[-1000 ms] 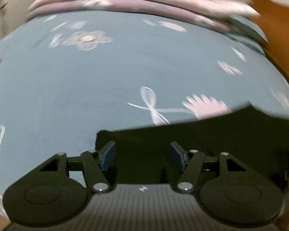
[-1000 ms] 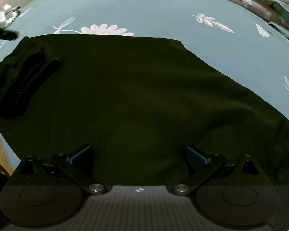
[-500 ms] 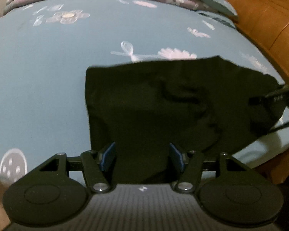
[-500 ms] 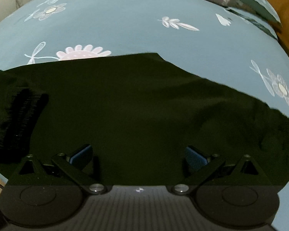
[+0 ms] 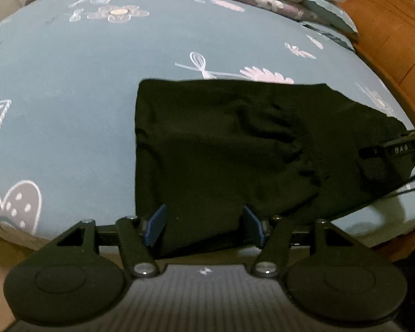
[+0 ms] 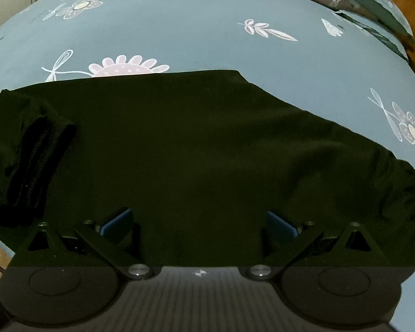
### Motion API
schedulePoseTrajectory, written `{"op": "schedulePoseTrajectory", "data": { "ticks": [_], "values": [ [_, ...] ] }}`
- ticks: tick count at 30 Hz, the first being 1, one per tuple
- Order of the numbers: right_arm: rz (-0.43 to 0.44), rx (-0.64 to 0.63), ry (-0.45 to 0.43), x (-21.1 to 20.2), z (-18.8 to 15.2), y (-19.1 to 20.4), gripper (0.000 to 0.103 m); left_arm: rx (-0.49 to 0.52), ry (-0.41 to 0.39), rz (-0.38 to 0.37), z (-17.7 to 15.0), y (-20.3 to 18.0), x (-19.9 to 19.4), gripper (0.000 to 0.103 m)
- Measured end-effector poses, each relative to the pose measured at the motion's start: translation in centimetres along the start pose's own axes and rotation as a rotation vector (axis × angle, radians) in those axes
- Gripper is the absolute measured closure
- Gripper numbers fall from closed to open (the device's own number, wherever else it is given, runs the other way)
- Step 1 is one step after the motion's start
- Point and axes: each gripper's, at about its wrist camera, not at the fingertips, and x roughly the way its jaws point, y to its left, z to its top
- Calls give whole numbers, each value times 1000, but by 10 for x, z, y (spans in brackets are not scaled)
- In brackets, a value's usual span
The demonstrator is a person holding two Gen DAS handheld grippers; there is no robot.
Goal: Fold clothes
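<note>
Black garment spread on the bed, both sets of fingers wide and holding nothing.

I judge the black garment [image 6: 196, 149] soft, light and limp, likely to sag and bunch, so I'd take it by an edge or corner, not mid-panel. It lies mostly flat on the blue floral bed [image 5: 69, 83], a ribbed band at 9 o'clock in my right view, wrinkles toward 3. My left gripper [image 5: 204, 225] and right gripper [image 6: 197, 222] sit at its near edge, at 6 o'clock.
</note>
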Motion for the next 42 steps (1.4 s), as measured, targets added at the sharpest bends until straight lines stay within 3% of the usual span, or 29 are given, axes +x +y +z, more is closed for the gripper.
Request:
{"op": "schedulePoseTrajectory", "data": {
  "ticks": [5, 8, 15, 19, 22, 25, 34, 39, 42],
  "values": [
    [2, 2, 19, 8, 2, -2, 0, -30, -3, 13, -2, 3, -8, 42],
    [4, 16, 29, 13, 2, -2, 0, -19, -66, 29, 14, 8, -13, 42],
    [-7, 44, 47, 14, -4, 1, 0, 66, -101, 35, 48, 14, 21, 43],
    [-33, 70, 52, 8, -12, -4, 0, 12, -57, 4, 53, 27, 43, 43],
    [-58, 103, 56, 5, -17, -10, 0, 19, -92, 30, 57, 29, 33, 43],
    [-67, 127, 51, 3, -18, -12, 0, 12, -148, -26, 65, 28, 18, 42],
    [-53, 127, 50, 5, -14, 8, 0, -13, -64, -67, 73, 34, 51, 43],
    [-76, 135, 62, 2, -15, 15, 0, -9, -139, -55, 86, 45, 34, 43],
    [-80, 147, 64, 3, -15, 17, 0, 21, -130, -96, 88, 37, 34, 43]
  ]
}}
